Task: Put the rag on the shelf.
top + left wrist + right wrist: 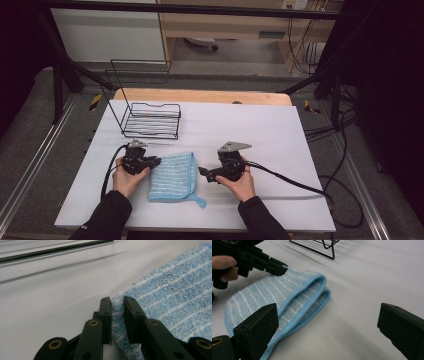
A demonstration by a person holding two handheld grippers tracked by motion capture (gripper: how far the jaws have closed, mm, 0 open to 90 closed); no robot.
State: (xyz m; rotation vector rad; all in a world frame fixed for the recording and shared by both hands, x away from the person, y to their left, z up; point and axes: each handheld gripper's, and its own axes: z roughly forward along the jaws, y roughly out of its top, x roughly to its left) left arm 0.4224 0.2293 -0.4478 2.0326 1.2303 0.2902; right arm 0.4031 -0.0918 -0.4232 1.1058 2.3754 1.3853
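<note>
Left gripper view: the left gripper [117, 301] is pinched on the left edge of the folded blue towel [172, 297], which lies flat near the surface's [280, 135] front. A firm bite should be kept before lifting. The right gripper [327, 332] is held wide open, empty, at the towel's right.

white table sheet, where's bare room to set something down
The white table sheet is bare right of the black wire rack, behind the right gripper, and along the near edge. Crowded: the left gripper at the folded blue striped towel.
</note>
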